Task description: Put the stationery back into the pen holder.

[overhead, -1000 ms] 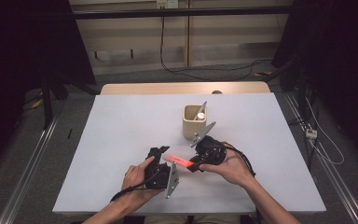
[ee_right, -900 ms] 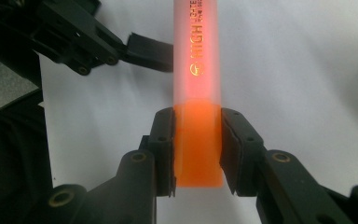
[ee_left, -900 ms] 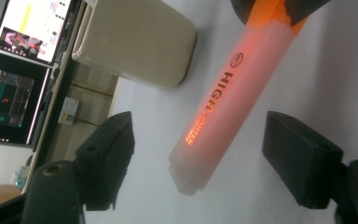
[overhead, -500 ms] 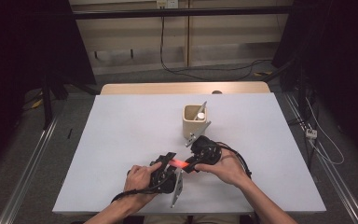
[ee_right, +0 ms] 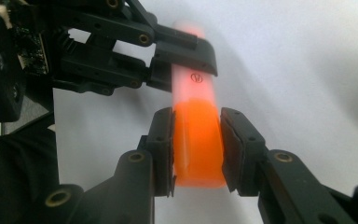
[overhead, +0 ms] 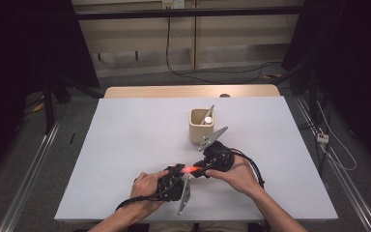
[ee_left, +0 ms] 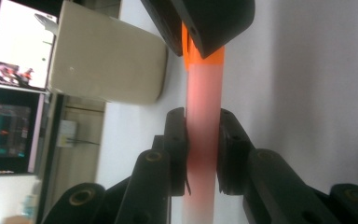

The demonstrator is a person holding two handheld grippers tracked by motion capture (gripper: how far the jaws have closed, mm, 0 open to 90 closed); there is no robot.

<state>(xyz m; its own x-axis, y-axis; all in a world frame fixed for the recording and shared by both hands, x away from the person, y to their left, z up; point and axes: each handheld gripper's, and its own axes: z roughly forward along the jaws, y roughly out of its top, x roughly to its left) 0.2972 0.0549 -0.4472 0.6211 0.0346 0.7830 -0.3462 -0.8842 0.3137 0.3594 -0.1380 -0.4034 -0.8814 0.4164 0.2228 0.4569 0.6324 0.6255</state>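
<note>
Both sets of pads are clamped on one orange marker [overhead: 191,169]: the right gripper [ee_right: 196,140] pinches its bright orange cap [ee_right: 196,140], and the left gripper [ee_left: 203,144], jaws just closed, squeezes the pale barrel. The marker's long axis runs straight between the grippers above the table [overhead: 125,145], near the beige cup [overhead: 201,126]

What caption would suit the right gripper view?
Right gripper clamps the marker's orange cap; left gripper grips its pink barrel.
</note>
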